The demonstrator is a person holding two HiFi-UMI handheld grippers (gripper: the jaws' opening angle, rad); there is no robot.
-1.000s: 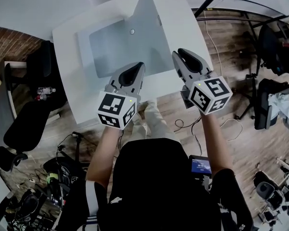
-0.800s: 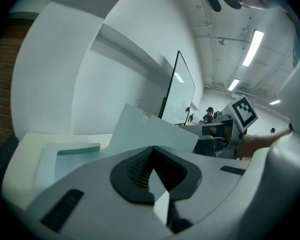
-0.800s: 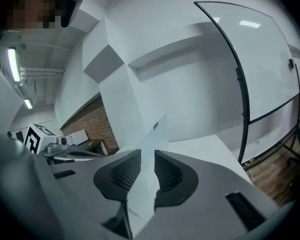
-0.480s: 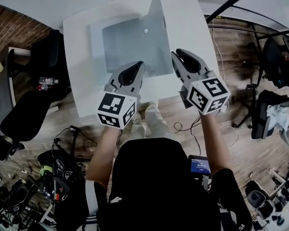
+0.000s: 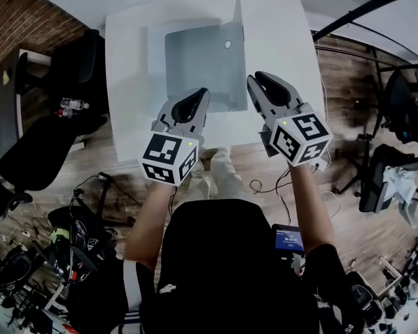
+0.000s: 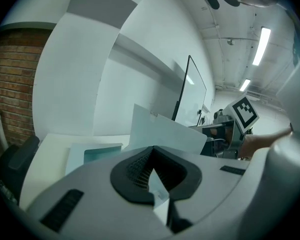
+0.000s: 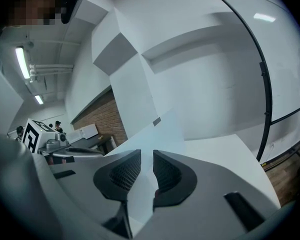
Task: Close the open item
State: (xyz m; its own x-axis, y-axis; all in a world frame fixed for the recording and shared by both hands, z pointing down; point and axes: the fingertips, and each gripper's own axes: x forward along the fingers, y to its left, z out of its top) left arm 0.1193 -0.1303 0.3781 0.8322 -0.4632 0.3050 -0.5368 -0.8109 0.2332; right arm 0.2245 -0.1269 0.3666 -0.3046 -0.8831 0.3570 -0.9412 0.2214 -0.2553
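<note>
Left gripper (image 5: 192, 103) closed, right gripper (image 5: 263, 81) slightly parted, both empty; a careless shove could slam the open laptop (image 5: 202, 68).

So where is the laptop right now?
In the head view the open laptop sits on the white table, top middle, just ahead of the left gripper and the right gripper.

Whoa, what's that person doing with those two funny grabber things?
A person stands at a white table with tongs in each hand. An open grey thing, probably a laptop, sits on the table. The left tongs are shut and empty. The right tongs are a little open and also empty. Neither seems to touch the laptop, so it is not closed yet.
</note>
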